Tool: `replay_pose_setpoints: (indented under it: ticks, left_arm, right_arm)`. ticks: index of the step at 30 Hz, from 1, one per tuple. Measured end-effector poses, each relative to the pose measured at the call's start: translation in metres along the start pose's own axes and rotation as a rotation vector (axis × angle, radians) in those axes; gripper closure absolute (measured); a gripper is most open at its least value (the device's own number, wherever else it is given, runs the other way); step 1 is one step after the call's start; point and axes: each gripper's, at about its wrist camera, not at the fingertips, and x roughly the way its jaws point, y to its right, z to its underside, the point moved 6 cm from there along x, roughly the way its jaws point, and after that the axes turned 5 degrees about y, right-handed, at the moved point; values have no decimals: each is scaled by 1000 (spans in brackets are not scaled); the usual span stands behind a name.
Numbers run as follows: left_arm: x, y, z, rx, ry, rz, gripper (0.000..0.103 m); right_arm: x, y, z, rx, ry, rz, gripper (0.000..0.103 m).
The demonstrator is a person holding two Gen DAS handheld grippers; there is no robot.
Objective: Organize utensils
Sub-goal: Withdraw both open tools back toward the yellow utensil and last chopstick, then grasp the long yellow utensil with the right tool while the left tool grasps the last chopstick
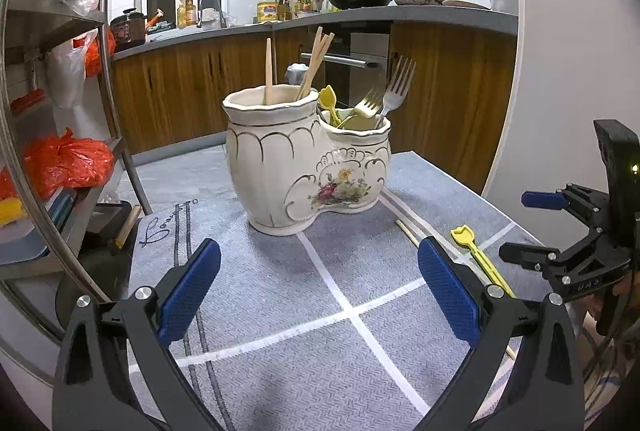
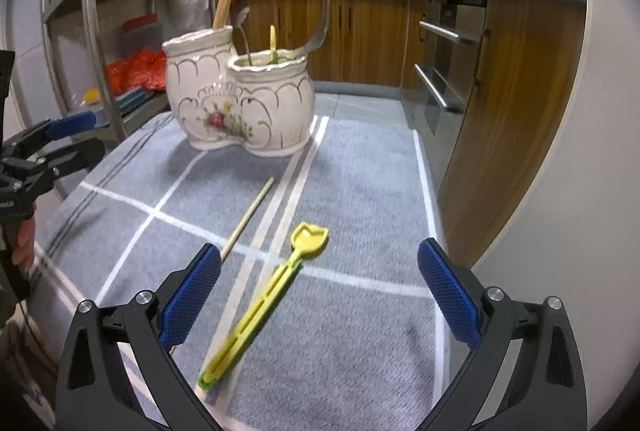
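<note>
A cream ceramic two-pot utensil holder [image 1: 304, 159] stands on the grey cloth [image 1: 280, 295]; it also shows in the right wrist view [image 2: 240, 99]. Its taller pot holds chopsticks [image 1: 314, 61]; its lower pot holds forks [image 1: 394, 87] and a yellow plastic utensil [image 1: 329, 101]. A second yellow plastic utensil [image 2: 264, 299] lies on the cloth between my right gripper's fingers, next to a loose chopstick [image 2: 248, 219]. My right gripper [image 2: 318, 291] is open just above it. My left gripper [image 1: 318, 291] is open and empty, in front of the holder. The right gripper [image 1: 532, 227] also shows at the left view's right edge.
A metal shelf rack [image 1: 60, 79] with red bags stands left of the table. Wooden kitchen cabinets [image 1: 192, 87] and a counter with cookware lie behind. The table's right edge [image 2: 424, 183] drops off toward an oven. The left gripper [image 2: 64, 139] shows at the right view's left edge.
</note>
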Motion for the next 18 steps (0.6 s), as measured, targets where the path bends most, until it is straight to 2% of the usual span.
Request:
replay_pose_setpoints:
  ticks: [14, 17, 18]
  left_arm:
    - [6, -1, 8, -18, -26, 2, 6]
    - [7, -2, 9, -22, -28, 6, 6]
    - [8, -1, 9, -23, -29, 7, 6]
  right_arm:
    - [12, -8, 10, 33, -84, -5, 6]
    - [13, -12, 10, 41, -92, -15, 12]
    - [15, -13, 10, 37, -100, -11, 20]
